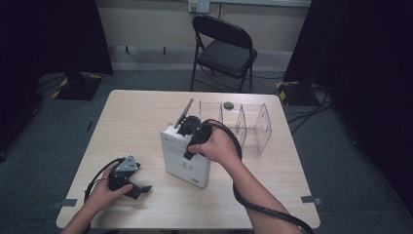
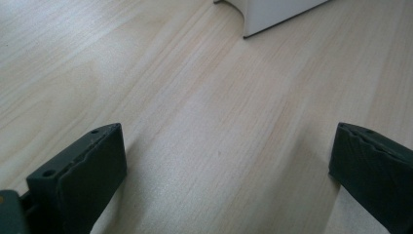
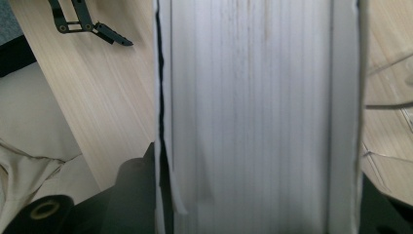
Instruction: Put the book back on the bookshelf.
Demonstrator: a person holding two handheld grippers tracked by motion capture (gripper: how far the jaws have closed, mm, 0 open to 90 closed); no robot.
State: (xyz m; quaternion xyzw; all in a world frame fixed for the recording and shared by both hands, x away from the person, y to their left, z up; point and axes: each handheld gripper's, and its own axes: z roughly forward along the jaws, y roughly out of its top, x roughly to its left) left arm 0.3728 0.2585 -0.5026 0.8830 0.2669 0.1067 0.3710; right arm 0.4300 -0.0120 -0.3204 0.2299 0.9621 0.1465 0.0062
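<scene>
White book [image 1: 184,157] upright, page-edges skyward

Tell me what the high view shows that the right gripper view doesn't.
High view alone: the black folding chair, the whole clear plastic organizer, and the right gripper atop the upright white book. Right gripper view alone: the book's page edges close up, clamped between its fingers. Both share the book, the wooden table and the left gripper resting on it, open.

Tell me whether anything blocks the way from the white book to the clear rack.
Nothing visible does. The book stands on edge in the right gripper, and the rack sits just beyond it with bare table between them.
</scene>
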